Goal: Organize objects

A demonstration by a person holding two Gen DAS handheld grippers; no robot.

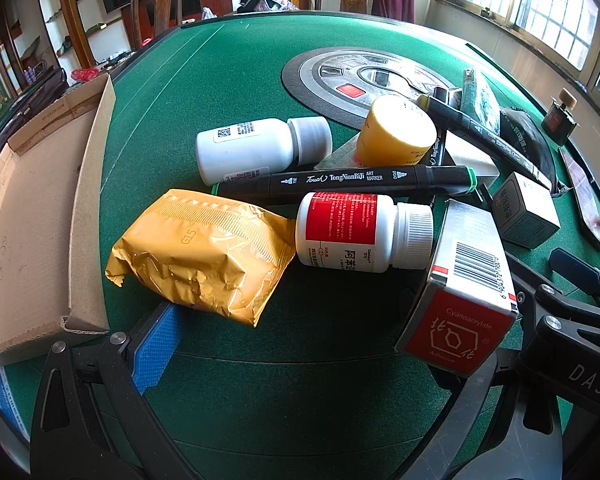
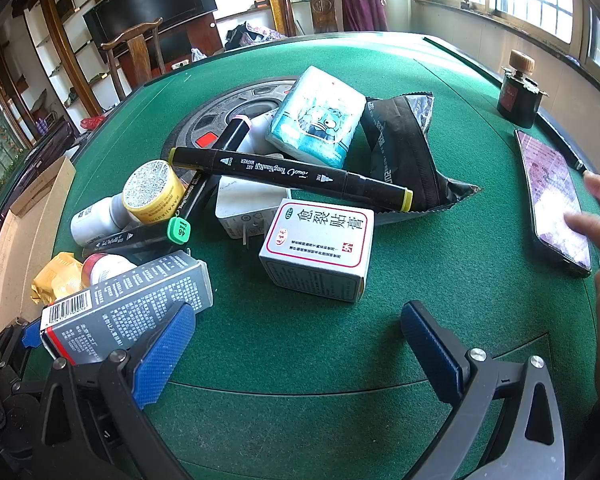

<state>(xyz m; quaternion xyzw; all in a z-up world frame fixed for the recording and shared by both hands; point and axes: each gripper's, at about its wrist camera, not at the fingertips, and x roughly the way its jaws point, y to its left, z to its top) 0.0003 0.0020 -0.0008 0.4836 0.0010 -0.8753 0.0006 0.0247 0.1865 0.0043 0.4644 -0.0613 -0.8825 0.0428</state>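
Note:
A pile of objects lies on the green table. In the left wrist view: a gold foil packet, a white bottle with red label, another white bottle, a black art marker, a yellow-capped jar and a grey adhesive box. My left gripper is open, its left pad just under the packet. In the right wrist view: a white medicine box, a marker, a tissue pack, a black pouch. My right gripper is open, near the medicine box.
An open cardboard box stands at the table's left edge. A phone lies at the right with a hand on it. A dark ink bottle stands at the far right. A round metal panel sits mid-table. Chairs stand behind.

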